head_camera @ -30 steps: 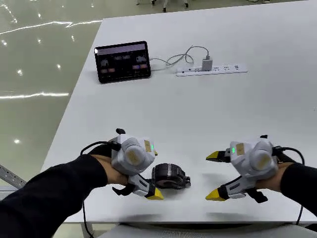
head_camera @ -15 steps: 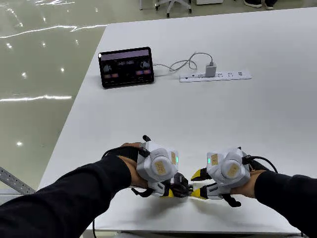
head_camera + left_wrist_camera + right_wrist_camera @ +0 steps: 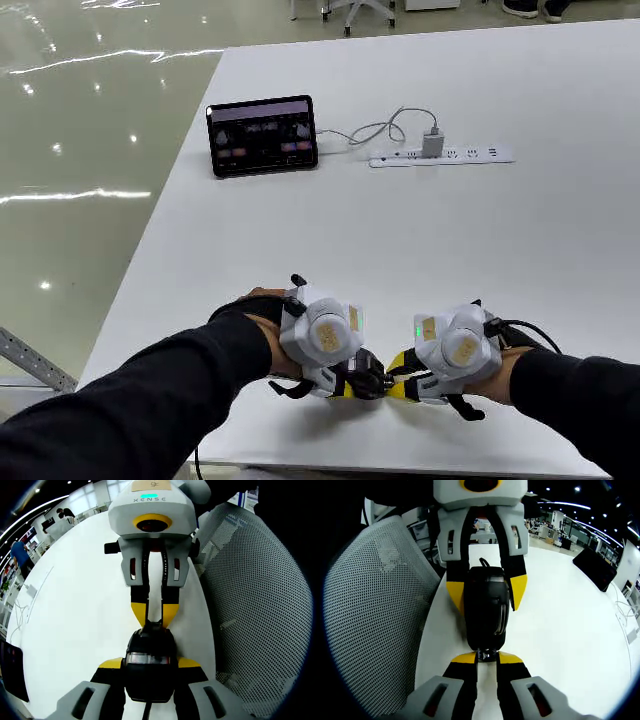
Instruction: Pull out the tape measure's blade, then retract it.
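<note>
The left gripper (image 3: 150, 663) has its jaws clamped on the two sides of the black tape measure (image 3: 486, 607). The right gripper (image 3: 487, 658) has its jaws almost together, pinching the little metal tab (image 3: 484, 653) at the tape measure's front end. The tape measure sits between the two grippers, close to the near edge of the white counter (image 3: 400, 240), and far back on it are a dark tablet (image 3: 262, 135) and a white power strip (image 3: 440, 155).

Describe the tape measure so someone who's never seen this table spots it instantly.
On the white table, look at the near edge, far from the tablet and power strip. Between the left gripper and right gripper sits the tape measure: a black rounded case, the only object pinched by yellow gripper tips.
</note>
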`<state>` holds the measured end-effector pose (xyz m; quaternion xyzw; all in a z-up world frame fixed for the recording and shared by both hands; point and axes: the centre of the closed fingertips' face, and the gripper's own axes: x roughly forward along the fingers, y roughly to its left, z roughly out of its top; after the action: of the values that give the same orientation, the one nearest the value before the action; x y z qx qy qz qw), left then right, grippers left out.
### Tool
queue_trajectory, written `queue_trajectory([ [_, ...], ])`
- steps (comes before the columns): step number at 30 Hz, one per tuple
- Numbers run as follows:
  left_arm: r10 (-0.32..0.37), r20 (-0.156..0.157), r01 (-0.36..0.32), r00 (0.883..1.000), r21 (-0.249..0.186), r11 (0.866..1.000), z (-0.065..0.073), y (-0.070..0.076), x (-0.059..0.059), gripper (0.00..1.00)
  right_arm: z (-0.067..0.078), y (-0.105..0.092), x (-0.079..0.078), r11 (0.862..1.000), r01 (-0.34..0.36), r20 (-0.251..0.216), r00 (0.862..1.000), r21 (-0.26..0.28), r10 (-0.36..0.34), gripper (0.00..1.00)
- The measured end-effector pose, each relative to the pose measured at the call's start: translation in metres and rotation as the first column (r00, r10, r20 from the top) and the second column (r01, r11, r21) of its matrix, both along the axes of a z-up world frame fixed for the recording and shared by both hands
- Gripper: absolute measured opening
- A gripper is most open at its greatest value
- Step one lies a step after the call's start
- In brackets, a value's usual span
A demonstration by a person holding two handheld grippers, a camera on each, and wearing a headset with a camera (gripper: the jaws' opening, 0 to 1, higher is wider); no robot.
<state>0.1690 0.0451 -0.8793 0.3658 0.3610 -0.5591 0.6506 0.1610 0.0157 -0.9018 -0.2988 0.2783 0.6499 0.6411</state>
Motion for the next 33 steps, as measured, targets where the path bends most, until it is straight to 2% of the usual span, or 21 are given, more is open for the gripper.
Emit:
queue_trajectory([
  [13, 0.016, -0.018, -0.016, 1.0, -0.007, 1.0, 0.0, 0.0, 0.001, 0.33, 0.001, -0.011, 0.003, 1.0, 0.018, -0.014, 1.0, -0.003, -0.018, 0.08],
  [33, 0.015, -0.016, -0.015, 1.0, -0.001, 1.0, -0.001, 0.001, 0.001, 0.33, 0.0, -0.022, 0.005, 1.0, 0.02, -0.028, 0.999, -0.017, -0.021, 0.08],
])
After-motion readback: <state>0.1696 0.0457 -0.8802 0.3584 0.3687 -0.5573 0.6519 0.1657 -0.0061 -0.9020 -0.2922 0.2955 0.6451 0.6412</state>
